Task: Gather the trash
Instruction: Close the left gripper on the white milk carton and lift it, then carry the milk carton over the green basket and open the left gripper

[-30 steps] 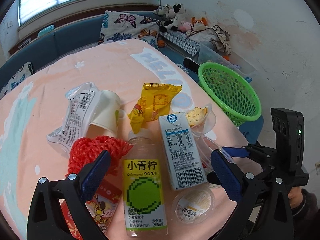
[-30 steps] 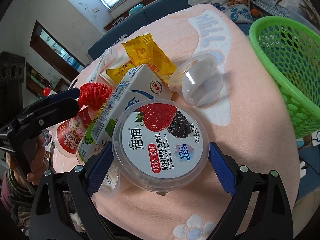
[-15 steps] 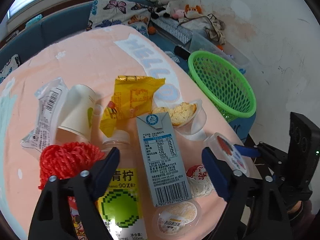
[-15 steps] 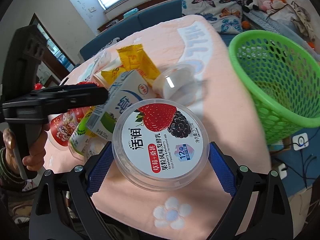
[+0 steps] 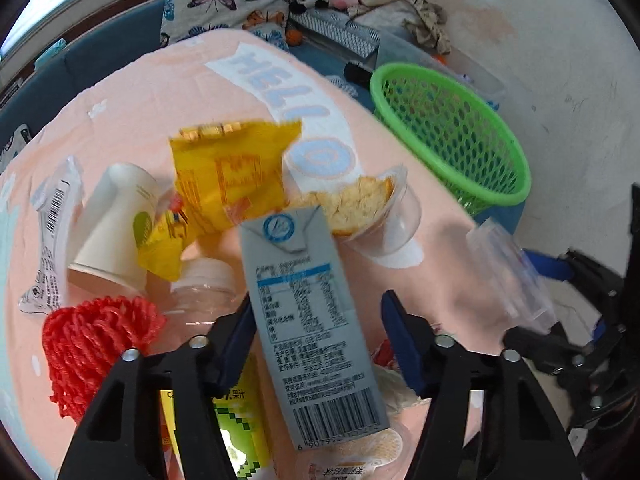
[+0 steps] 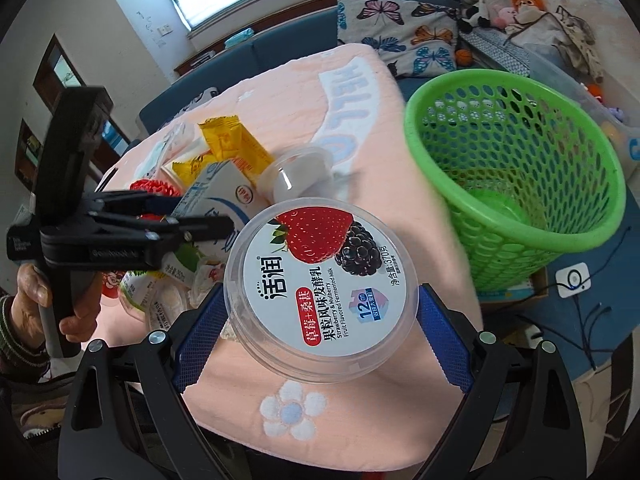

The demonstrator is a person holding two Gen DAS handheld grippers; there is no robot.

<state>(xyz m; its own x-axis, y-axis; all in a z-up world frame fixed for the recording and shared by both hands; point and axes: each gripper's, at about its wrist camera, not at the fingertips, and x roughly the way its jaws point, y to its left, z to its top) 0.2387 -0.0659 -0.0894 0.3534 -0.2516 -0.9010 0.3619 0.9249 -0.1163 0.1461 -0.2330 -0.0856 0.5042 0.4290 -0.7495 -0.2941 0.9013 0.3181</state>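
Mid-collection: right gripper (image 6: 320, 312) pinching yogurt tub (image 6: 320, 280) near green basket (image 6: 516, 184), due a carry over its rim; left gripper (image 5: 316, 336) closing around milk carton (image 5: 308, 312) amid table litter, pads not yet pressing.

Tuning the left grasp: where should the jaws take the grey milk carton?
Across the narrow middle of the grey milk carton, coming from above. It lies flat and long, with flat parallel sides. The left gripper already straddles it, jaws closing, right pad not yet touching.
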